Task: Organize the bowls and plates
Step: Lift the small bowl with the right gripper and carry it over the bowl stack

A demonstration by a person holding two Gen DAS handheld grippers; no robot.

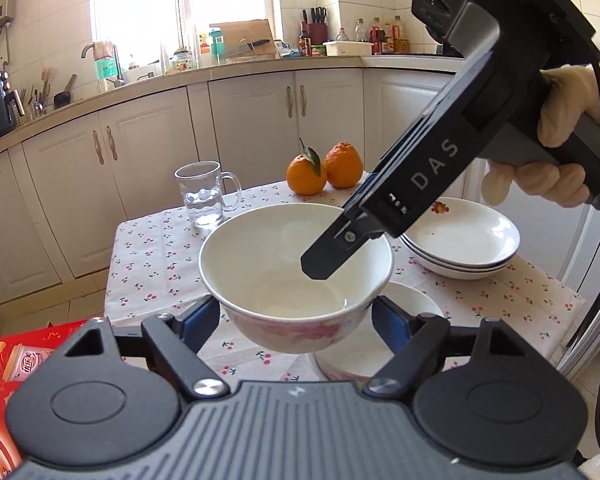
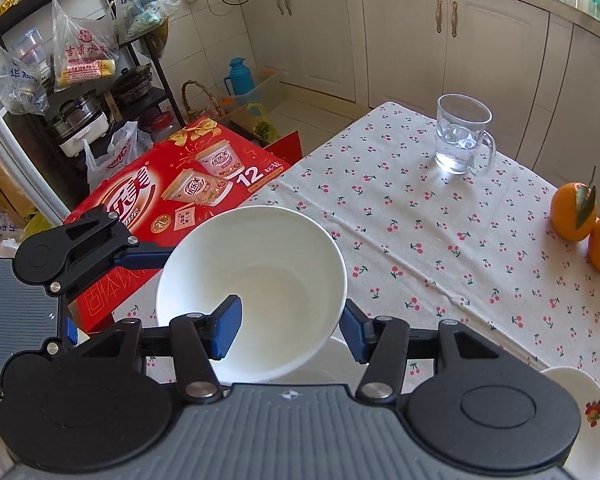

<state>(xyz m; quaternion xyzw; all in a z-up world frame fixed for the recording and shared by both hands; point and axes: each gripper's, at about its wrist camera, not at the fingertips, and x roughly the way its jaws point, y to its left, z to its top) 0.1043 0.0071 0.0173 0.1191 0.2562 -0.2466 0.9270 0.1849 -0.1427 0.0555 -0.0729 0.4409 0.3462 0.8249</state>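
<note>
A white bowl (image 1: pixel 296 276) with a pink flower pattern hangs above the cherry-print table (image 1: pixel 148 264). My left gripper (image 1: pixel 296 322) has its blue pads on both sides of the bowl's lower body and holds it. My right gripper (image 2: pixel 288 330) straddles the bowl's near rim (image 2: pixel 252 300), one finger (image 2: pixel 226 330) inside and one (image 2: pixel 354 334) outside; its black finger (image 1: pixel 332 250) shows reaching into the bowl. A second white bowl (image 1: pixel 400 344) sits on the table under the held one. Stacked white plates (image 1: pixel 460 240) lie at the right.
A glass mug (image 1: pixel 204 196) with some water and two oranges (image 1: pixel 324 168) stand at the table's far side. A red carton (image 2: pixel 180 188) sits beside the table's left edge. Kitchen cabinets (image 1: pixel 140 160) run behind.
</note>
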